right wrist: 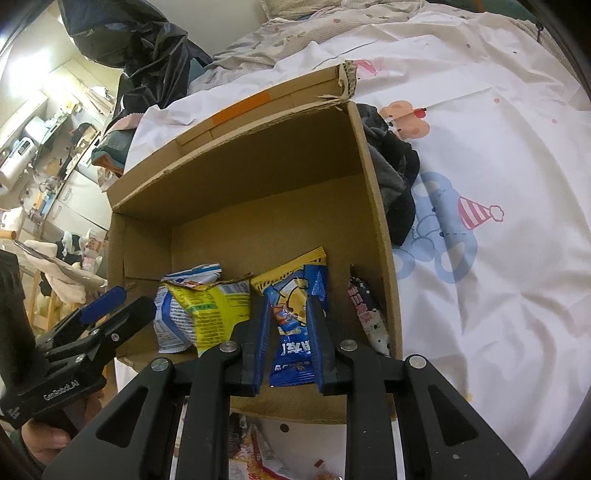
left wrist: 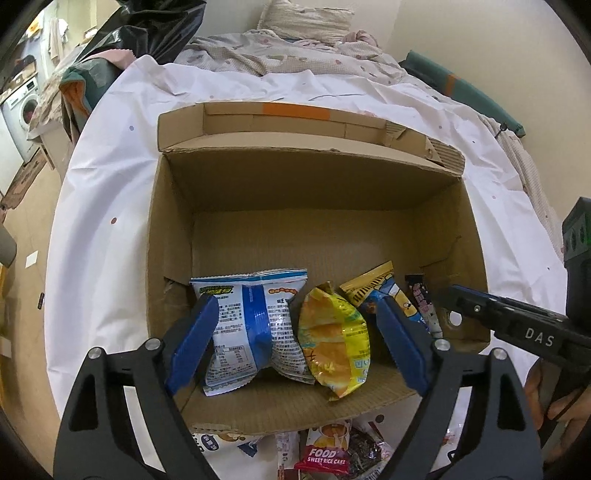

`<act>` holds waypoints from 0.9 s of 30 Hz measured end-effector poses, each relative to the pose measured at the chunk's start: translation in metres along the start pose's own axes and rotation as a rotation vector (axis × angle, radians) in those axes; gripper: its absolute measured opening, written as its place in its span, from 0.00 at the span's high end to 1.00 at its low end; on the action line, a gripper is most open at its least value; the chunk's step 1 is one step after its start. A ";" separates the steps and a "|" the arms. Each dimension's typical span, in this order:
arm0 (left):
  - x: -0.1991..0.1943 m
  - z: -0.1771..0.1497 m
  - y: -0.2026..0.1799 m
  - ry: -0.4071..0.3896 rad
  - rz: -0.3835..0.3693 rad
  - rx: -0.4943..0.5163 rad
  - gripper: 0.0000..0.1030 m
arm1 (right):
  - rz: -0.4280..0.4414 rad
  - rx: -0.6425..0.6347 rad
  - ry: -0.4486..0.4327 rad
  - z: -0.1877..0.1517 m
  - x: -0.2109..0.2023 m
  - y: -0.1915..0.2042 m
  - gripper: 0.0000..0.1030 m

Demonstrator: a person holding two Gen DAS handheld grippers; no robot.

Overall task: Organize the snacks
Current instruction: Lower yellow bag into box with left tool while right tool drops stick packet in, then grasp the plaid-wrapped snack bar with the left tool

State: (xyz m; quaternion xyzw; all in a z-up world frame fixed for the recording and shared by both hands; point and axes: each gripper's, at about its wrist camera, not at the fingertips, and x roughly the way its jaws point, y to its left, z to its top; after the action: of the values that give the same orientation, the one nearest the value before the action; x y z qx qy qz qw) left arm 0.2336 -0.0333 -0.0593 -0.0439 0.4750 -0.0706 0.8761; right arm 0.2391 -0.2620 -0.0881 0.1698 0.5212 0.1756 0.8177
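An open cardboard box (left wrist: 314,177) lies on a white sheet on the bed; it also shows in the right wrist view (right wrist: 258,173). Inside stand a white-and-blue bag (left wrist: 247,325), a yellow bag (left wrist: 332,343), a blue-and-yellow packet (right wrist: 295,314) and a dark pink-lettered stick pack (right wrist: 365,314). My left gripper (left wrist: 295,321) is open, its fingers either side of the white-and-blue and yellow bags. My right gripper (right wrist: 291,325) is shut on the blue-and-yellow packet, inside the box near its front wall.
More snack packs lie on the sheet in front of the box, among them a red rice cake pack (left wrist: 328,454). A dark cloth (right wrist: 395,177) lies against the box's right side. A quilt and pillow (left wrist: 306,18) lie beyond.
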 end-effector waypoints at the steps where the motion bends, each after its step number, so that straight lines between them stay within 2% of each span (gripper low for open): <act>1: -0.001 0.000 0.001 -0.002 0.001 -0.007 0.17 | 0.004 -0.003 -0.002 0.000 -0.001 0.001 0.75; 2: -0.001 0.000 0.003 -0.004 0.002 -0.011 0.17 | 0.005 -0.006 -0.003 0.000 -0.001 0.002 0.72; 3: -0.003 0.000 0.003 -0.008 0.003 -0.013 0.17 | 0.007 -0.008 -0.005 0.000 -0.001 0.003 0.59; 4: -0.004 -0.001 0.003 -0.013 0.004 -0.013 0.17 | 0.012 -0.008 -0.010 0.000 -0.002 0.003 0.36; 6: -0.008 -0.001 0.003 -0.030 0.008 -0.007 0.17 | 0.016 -0.012 -0.045 0.000 -0.008 0.005 0.20; 10: -0.019 -0.003 -0.002 -0.104 0.044 0.031 0.17 | 0.005 -0.040 -0.085 0.001 -0.016 0.010 0.21; 15: -0.030 -0.004 0.002 -0.127 0.046 0.020 0.17 | 0.006 -0.029 -0.104 0.002 -0.024 0.008 0.21; 23: -0.049 -0.011 0.027 -0.109 0.051 -0.044 0.17 | 0.008 -0.002 -0.120 -0.009 -0.043 0.002 0.21; 27: -0.061 -0.021 0.043 -0.095 0.070 -0.086 0.11 | 0.028 0.020 -0.121 -0.018 -0.053 0.000 0.21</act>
State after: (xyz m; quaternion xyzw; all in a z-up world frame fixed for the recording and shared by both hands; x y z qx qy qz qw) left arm 0.1870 0.0189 -0.0264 -0.0682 0.4365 -0.0171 0.8970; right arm 0.2013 -0.2854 -0.0533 0.1954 0.4703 0.1711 0.8434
